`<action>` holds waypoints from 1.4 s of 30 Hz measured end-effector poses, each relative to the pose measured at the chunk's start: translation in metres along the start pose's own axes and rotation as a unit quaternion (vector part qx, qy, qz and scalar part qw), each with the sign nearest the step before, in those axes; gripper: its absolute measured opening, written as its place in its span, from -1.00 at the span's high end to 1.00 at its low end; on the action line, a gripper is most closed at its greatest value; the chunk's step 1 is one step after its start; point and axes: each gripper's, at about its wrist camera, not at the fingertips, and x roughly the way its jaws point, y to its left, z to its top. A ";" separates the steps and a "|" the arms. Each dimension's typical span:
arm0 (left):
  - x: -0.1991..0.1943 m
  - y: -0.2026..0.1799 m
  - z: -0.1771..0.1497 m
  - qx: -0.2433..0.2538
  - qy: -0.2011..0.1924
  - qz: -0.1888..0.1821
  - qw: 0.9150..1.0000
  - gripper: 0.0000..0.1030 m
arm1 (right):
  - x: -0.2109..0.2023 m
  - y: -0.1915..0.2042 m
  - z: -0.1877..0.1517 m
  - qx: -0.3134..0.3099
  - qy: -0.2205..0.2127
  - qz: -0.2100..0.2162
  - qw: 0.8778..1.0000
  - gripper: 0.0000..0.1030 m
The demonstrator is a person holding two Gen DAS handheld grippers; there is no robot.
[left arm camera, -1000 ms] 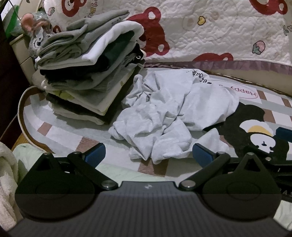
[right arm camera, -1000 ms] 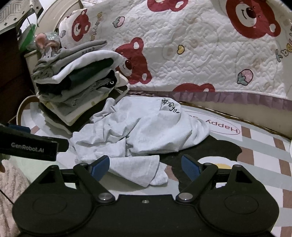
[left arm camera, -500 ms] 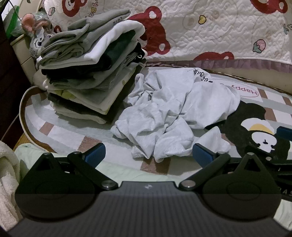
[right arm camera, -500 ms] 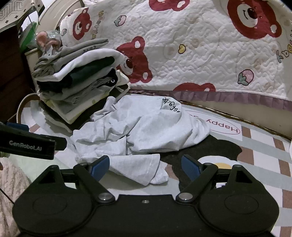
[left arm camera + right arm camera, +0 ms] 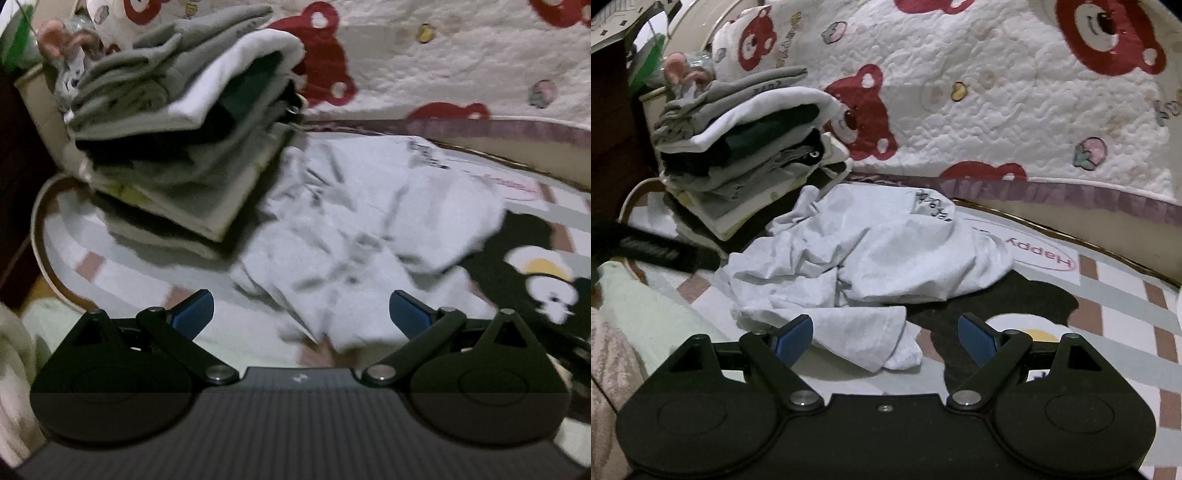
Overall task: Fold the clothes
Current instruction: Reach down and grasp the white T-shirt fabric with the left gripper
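Patterned mat [image 5: 1115, 295], crumpled shirt [image 5: 871, 258] before spread right gripper [image 5: 885, 338]

Crumpled shirt [image 5: 871, 254] on mat [image 5: 1126, 295], folded stack [image 5: 746, 155] left — seemingly touching

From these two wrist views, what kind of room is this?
Probably a bedroom or child's room: a bear-print quilt hangs behind a cartoon play mat, with a stack of folded clothes and a crumpled white shirt on it.

Left wrist view motion-blurred, shirt [image 5: 369, 236] lettering unreadable, stack [image 5: 184, 140] smeared
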 end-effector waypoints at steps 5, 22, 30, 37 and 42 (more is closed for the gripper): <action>0.031 0.002 0.038 0.041 -0.016 -0.003 0.999 -0.98 | 0.013 0.004 0.033 -0.064 0.051 0.047 0.996 -0.73; 0.145 0.068 0.002 -0.129 0.082 -0.158 0.975 -0.13 | 0.076 0.077 0.037 -0.255 0.161 0.067 0.951 0.13; 0.164 0.084 -0.009 -0.177 0.119 -0.189 0.959 -0.20 | 0.092 0.106 0.016 -0.344 0.131 0.044 0.929 0.28; 0.176 0.083 -0.015 -0.204 0.154 -0.236 0.938 -0.46 | 0.124 0.120 0.001 -0.316 0.106 0.037 0.942 -0.57; 0.187 0.067 -0.023 -0.179 0.176 -0.221 0.942 -0.59 | 0.159 0.110 -0.009 -0.256 0.114 0.027 0.960 -0.51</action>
